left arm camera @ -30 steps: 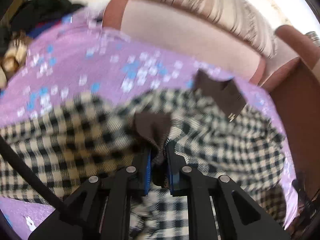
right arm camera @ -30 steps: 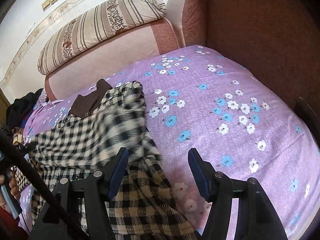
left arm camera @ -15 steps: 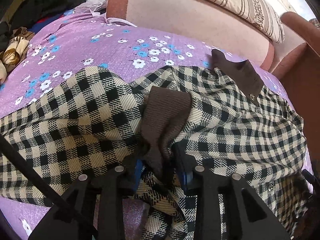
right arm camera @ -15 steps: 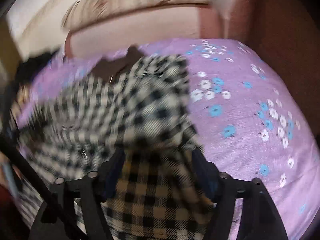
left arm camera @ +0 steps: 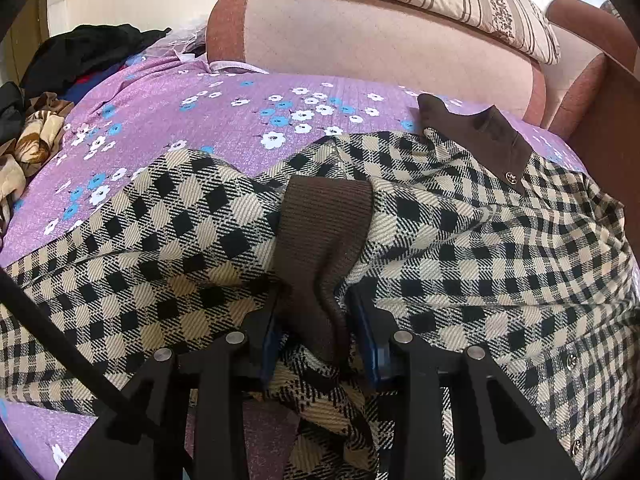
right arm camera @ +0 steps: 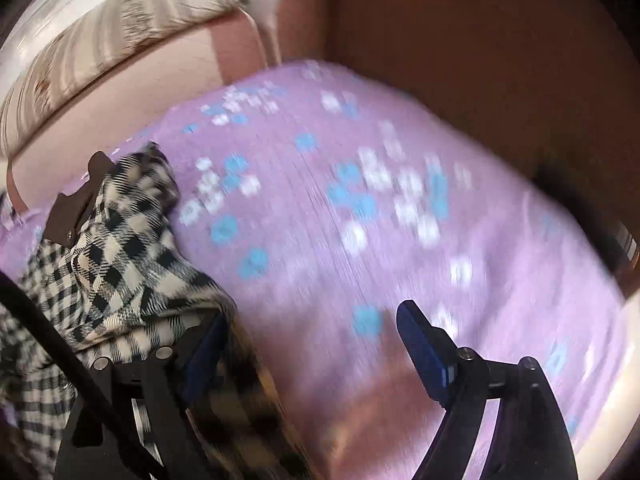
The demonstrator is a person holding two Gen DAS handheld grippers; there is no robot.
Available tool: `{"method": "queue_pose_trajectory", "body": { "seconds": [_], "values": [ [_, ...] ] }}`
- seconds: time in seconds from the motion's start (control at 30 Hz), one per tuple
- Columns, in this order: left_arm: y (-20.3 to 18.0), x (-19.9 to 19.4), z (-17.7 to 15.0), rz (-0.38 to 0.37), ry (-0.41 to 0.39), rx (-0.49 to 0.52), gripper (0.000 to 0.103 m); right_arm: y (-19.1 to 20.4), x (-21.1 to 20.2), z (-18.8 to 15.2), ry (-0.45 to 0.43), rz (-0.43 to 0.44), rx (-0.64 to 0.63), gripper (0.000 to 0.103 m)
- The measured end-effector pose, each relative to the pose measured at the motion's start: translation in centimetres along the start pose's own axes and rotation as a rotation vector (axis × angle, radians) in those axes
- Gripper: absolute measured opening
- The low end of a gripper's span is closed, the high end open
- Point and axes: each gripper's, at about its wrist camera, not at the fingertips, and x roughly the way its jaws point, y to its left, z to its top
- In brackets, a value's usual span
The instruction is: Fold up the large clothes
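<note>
The left gripper (left arm camera: 320,328) is pinching the jacket's (left arm camera: 460,240) brown cuff (left arm camera: 324,224). The right gripper (right arm camera: 312,344) is gaping wide over the sheet (right arm camera: 340,240), holding nothing.

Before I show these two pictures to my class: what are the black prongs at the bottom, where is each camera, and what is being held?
No robot here: a person holds a two-finger gripper in each hand, with a camera on each looking along the fingers. In the left view, the left gripper pinches the brown cuff of a checked jacket lying on a purple flowered bedspread. The right view is blurred; the right gripper is open and holds nothing, beside the jacket's edge. Spare clothes lie heaped farther back.
</note>
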Motion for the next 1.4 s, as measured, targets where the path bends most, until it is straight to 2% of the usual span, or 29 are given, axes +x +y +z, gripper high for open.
{"method": "queue_pose_trajectory", "body": {
  "seconds": [0.07, 0.2, 0.27, 0.3, 0.37, 0.47, 0.6, 0.63, 0.67, 0.7, 0.8, 1.0, 1.1, 1.17, 1.27, 1.33, 1.4],
  "values": [
    [0.0, 0.0, 0.0, 0.000, 0.000, -0.001, 0.034, -0.1, -0.7, -0.5, -0.015, -0.001, -0.005, 0.086],
    [0.2, 0.0, -0.1, -0.002, -0.008, -0.012, 0.036, 0.7, -5.4, -0.9, -0.184, -0.020, -0.034, 0.085],
    [0.2, 0.0, -0.2, -0.002, -0.009, -0.012, 0.037, 1.9, -7.4, -0.4, -0.256, 0.030, -0.034, 0.083],
    [0.2, 0.0, -0.2, -0.002, -0.010, -0.011, 0.037, 2.7, -7.8, 0.3, -0.274, 0.070, -0.054, 0.077],
    [0.2, 0.0, -0.2, -0.005, -0.010, -0.013, 0.038, 5.6, -7.7, 2.0, -0.264, 0.116, -0.149, 0.062],
    [0.3, 0.0, -0.1, -0.011, -0.009, -0.020, 0.039, 9.8, -5.5, 4.1, -0.220, 0.147, -0.250, 0.062],
    [0.6, 0.0, -0.1, -0.023, -0.014, -0.028, 0.039, 13.3, 0.4, 7.4, -0.044, 0.170, -0.255, 0.061],
    [0.7, 0.0, -0.1, -0.027, -0.014, -0.031, 0.040, 13.8, 1.4, 7.9, -0.021, 0.182, -0.251, 0.045],
    [0.7, 0.1, -0.2, -0.031, -0.015, -0.034, 0.040, 14.3, 2.2, 8.3, 0.010, 0.193, -0.252, 0.010],
    [0.8, 0.1, -0.2, -0.035, -0.016, -0.035, 0.041, 14.8, 3.3, 8.8, 0.055, 0.186, -0.255, 0.006],
    [0.8, 0.1, -0.2, -0.044, -0.021, -0.032, 0.044, 15.9, 5.8, 10.6, 0.087, 0.125, -0.265, 0.006],
    [0.2, 0.3, -0.3, -0.034, -0.022, -0.011, 0.048, 19.0, 8.3, 14.9, 0.056, 0.059, -0.242, 0.004],
    [-0.1, 0.4, -0.3, -0.022, -0.022, 0.000, 0.049, 19.9, 10.3, 15.4, 0.055, -0.002, -0.244, 0.004],
    [-0.1, 0.4, -0.3, -0.024, -0.022, -0.001, 0.049, 20.0, 11.3, 15.5, 0.072, -0.010, -0.251, 0.004],
    [-0.1, 0.4, -0.3, -0.039, -0.023, -0.004, 0.053, 18.4, 9.5, 16.0, 0.042, 0.016, -0.194, 0.008],
    [-0.1, 0.4, -0.3, -0.066, -0.024, 0.002, 0.062, 16.7, 6.8, 15.8, 0.004, 0.024, -0.160, 0.011],
    [0.3, 0.0, -0.4, -0.090, -0.035, -0.016, 0.063, 15.3, 4.1, 14.7, -0.018, 0.029, -0.176, 0.012]
  ]
}}
